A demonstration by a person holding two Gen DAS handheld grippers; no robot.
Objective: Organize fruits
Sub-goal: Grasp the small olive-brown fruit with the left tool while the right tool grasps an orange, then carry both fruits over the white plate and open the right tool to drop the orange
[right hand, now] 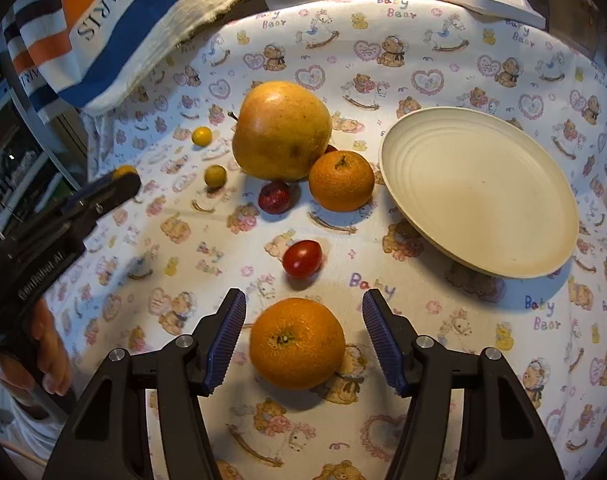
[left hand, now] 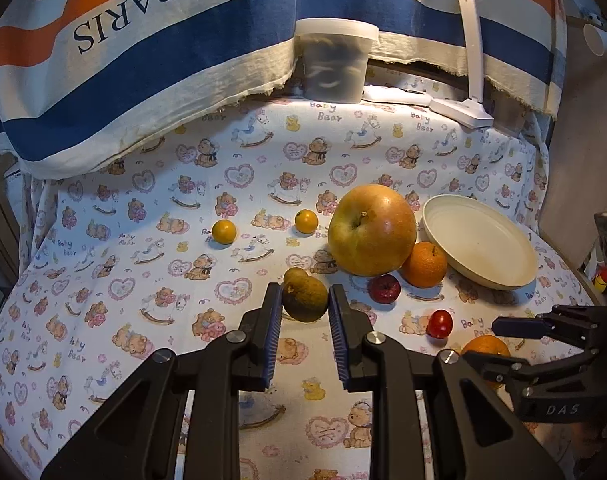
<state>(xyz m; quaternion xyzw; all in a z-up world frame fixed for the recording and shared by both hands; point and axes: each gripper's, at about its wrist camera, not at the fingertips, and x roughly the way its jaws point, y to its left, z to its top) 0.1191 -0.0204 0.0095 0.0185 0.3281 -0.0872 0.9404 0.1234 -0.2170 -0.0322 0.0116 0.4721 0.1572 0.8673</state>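
Observation:
In the left wrist view my left gripper is shut on a small green-brown fruit low over the cloth. In the right wrist view my right gripper is open around an orange that rests on the cloth, pads apart from it on both sides. A cream plate lies to the right, empty. A big yellow apple, a second orange, a dark red fruit and a cherry tomato lie between.
Two small yellow fruits lie at mid-left. A plastic tub and a white lamp base stand at the back under a striped "PARIS" towel. The table edge falls away right of the plate.

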